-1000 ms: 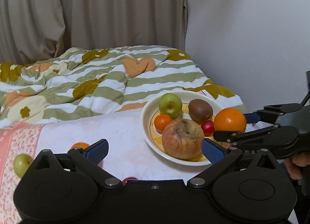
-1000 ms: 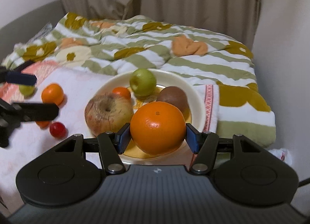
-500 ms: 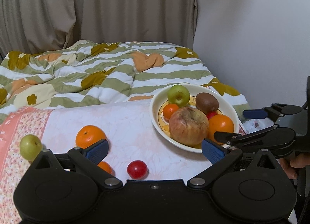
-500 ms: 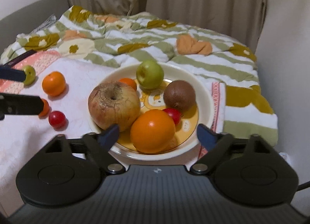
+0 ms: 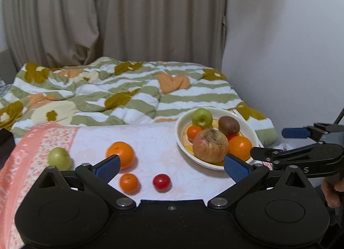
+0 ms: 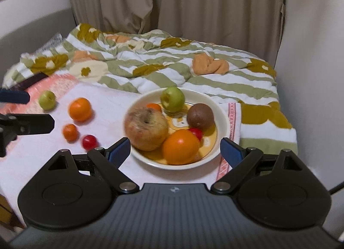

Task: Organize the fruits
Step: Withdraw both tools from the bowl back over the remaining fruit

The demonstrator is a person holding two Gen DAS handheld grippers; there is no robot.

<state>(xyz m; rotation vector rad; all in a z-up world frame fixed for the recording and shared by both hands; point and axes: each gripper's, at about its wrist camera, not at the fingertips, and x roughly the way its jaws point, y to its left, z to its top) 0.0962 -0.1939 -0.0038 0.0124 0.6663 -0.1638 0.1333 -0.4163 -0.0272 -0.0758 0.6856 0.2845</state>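
A cream plate (image 5: 179, 127) (image 6: 222, 115) on the pink cloth holds a big mottled apple (image 5: 210, 149) (image 6: 146, 131), an orange (image 5: 240, 147) (image 6: 180, 146), a green apple (image 5: 202, 116), a kiwi (image 5: 228, 124), a small tangerine and a red tomato. On the cloth lie an orange (image 5: 120, 154) (image 6: 79, 109), a small tangerine (image 5: 129, 183), a red tomato (image 5: 161, 182) (image 6: 89, 141) and a green apple (image 5: 59, 158) (image 6: 47, 99). My left gripper (image 5: 171, 168) is open and empty above the loose fruit. My right gripper (image 6: 175, 152) is open and empty just before the plate.
A striped floral duvet (image 5: 133, 94) lies bunched behind the cloth. Beige curtains hang at the back and a white wall (image 5: 290, 44) stands close on the right. A dark object (image 6: 28, 82) lies at the cloth's far left.
My right gripper opened, left the orange on the plate and drew back. My left gripper pulled back and up, bringing the loose fruit into view.
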